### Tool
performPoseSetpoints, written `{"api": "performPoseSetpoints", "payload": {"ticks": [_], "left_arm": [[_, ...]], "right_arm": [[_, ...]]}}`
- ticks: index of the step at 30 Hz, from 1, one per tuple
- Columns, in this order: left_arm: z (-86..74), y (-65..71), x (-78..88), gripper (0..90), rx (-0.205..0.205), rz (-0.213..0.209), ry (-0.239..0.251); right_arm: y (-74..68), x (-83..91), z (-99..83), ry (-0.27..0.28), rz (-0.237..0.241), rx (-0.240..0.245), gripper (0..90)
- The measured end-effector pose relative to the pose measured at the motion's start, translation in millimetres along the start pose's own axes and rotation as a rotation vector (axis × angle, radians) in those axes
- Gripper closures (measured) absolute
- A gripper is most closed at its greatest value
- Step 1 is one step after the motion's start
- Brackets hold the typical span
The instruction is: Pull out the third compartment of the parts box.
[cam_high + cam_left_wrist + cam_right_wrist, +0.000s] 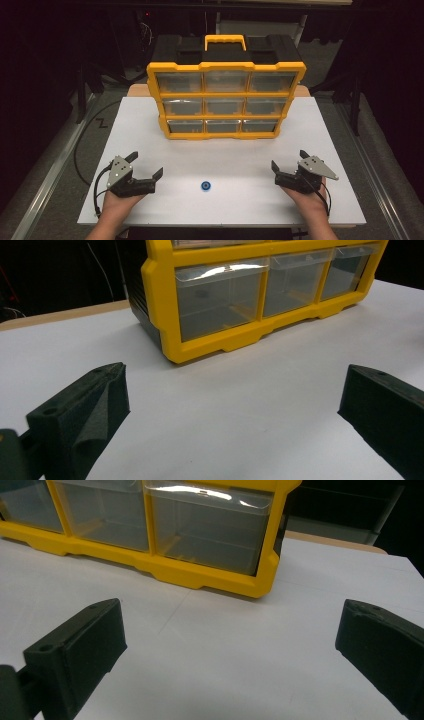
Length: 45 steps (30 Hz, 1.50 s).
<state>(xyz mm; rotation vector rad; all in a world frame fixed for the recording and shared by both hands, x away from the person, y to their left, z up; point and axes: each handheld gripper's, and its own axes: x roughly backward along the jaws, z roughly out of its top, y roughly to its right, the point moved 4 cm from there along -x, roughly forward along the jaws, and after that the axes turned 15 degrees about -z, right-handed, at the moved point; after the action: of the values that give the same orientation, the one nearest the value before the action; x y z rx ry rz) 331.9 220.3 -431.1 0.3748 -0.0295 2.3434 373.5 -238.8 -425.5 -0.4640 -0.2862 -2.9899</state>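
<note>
High view shows us holding a black two-jaw left gripper (148, 164) at the lower left of the frame and a matching black right gripper (289, 161) at the lower right, each resting low over the white rectangular table top (150, 130) with a hand beneath it. Both have their jaws spread wide with nothing between them; we see the same in the left gripper view (232, 400) and the right gripper view (230, 635), where bare white surface lies between the two black jaws. Between our two grippers, near the bottom centre of the high view and apart from both, lies a small round blue disc (205, 186) flat on the table. Above it, in the upper middle of the frame, stands a yellow plastic organiser case with nine clear drawers (225, 100) and a yellow carry handle (225, 40) on top. Its lowest row of drawers appears across the top of both gripper views.
</note>
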Motion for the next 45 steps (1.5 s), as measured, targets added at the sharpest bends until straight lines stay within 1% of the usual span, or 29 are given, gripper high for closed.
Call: {"api": "performPoseSetpoints", "payload": {"ticks": [2,3,4,5,9,11,12,13,14,16,17,18,19,20,21,22,24,25,26,28,30,32,34,36,39,41,45], "left_arm": [[-0.3,0.2,-0.1,0.3,-0.002,0.0,-0.006],[-0.3,0.6,-0.3,0.3,-0.002,-0.001,-0.004],[-0.1,0.9,-0.2,0.3,-0.002,-0.002,-0.001],[0.4,1.2,0.3,0.3,0.0,-0.002,0.009],[0.4,0.9,0.3,0.9,-0.007,-0.003,0.013],[-0.4,0.4,-0.2,1.0,-0.007,-0.003,0.0],[-0.6,-0.1,-0.4,1.0,0.0,-0.01,-0.007],[-0.6,-0.3,-0.9,1.0,0.008,-0.011,-0.006],[-0.6,-0.5,-0.9,0.9,0.004,-0.006,-0.007],[-0.1,-0.1,-0.6,0.8,-0.001,-0.005,0.003],[-0.1,0.4,-0.6,0.9,-0.002,-0.008,0.003],[-0.1,0.4,-0.6,0.9,-0.002,-0.008,0.003],[-0.4,0.7,-0.8,0.9,-0.006,-0.009,-0.004],[-0.8,0.8,-1.2,0.9,-0.013,-0.009,-0.012],[-1.3,1.1,-2.2,0.8,-0.019,-0.006,-0.015],[-1.4,1.2,-2.4,0.9,-0.023,-0.005,-0.017],[-1.5,1.5,-2.6,0.9,-0.026,-0.004,-0.018],[-1.1,1.9,-2.5,0.8,-0.028,-0.004,-0.011],[-1.1,1.9,-2.5,0.9,-0.028,-0.004,-0.011],[-0.7,1.9,-2.0,0.8,-0.028,-0.009,0.0],[-0.8,2.0,-2.1,0.8,-0.029,-0.008,0.003],[-0.7,2.4,-2.5,0.9,-0.029,-0.013,0.009],[-1.0,3.0,-3.1,0.9,-0.033,-0.014,0.005],[-1.4,3.4,-3.8,0.9,-0.039,-0.012,-0.001],[-2.6,4.2,-5.0,0.8,-0.057,0.009,-0.014],[-2.9,4.2,-5.5,0.8,-0.058,0.012,-0.018],[-3.3,3.3,-5.9,0.8,-0.052,0.016,-0.025]], "right_arm": [[-0.3,-0.6,0.9,0.0,-0.002,-0.003,1.1],[-0.7,-2.5,3.2,0.0,-0.014,-0.009,1.1],[-0.7,-2.5,3.2,0.0,-0.014,-0.009,1.1],[-2.1,-3.6,7.4,0.008,-0.016,-0.014,1.1],[-5.4,-8.0,13.8,0.025,-0.02,-0.01,1.1],[-7.4,-14.0,18.7,0.022,-0.018,-0.01,1.1],[-8.1,-16.1,19.5,0.016,-0.019,-0.006,1.1],[-8.1,-16.1,19.5,0.016,-0.019,-0.006,1.1],[-9.7,-20.3,19.8,0.007,-0.017,0.008,1.1],[-10.1,-22.3,19.6,0.0,-0.013,0.011,1.1],[-10.6,-26.3,20.0,-0.008,-0.011,0.011,1.1],[-10.6,-26.3,20.0,-0.008,-0.011,0.011,1.1],[-9.8,-30.6,22.1,-0.005,-0.018,0.001,1.1],[-9.8,-30.6,22.1,-0.005,-0.018,0.001,1.1],[-9.1,-35.9,24.3,-0.01,-0.012,-0.019,1.1],[-9.1,-38.8,25.1,-0.015,-0.016,-0.021,1.1],[-9.3,-41.6,25.7,-0.018,-0.021,-0.018,1.1],[-9.4,-46.9,27.1,-0.015,-0.027,-0.02,1.1],[-9.4,-46.9,27.1,-0.015,-0.027,-0.02,1.1],[-10.7,-54.0,29.7,-0.012,-0.029,-0.028,1.2],[-11.4,-56.1,30.4,-0.013,-0.029,-0.027,1.2],[-13.0,-59.5,32.2,-0.014,-0.03,-0.022,1.2],[-14.5,-62.6,35.4,-0.009,-0.037,-0.009,1.2],[-14.6,-63.5,36.6,-0.007,-0.038,-0.005,1.2],[-14.3,-65.8,40.9,0.0,-0.04,-0.002,1.2],[-13.6,-65.9,41.8,0.001,-0.041,0.004,1.2],[-9.5,-63.6,41.1,0.0,-0.051,-0.006,1.2]]}}
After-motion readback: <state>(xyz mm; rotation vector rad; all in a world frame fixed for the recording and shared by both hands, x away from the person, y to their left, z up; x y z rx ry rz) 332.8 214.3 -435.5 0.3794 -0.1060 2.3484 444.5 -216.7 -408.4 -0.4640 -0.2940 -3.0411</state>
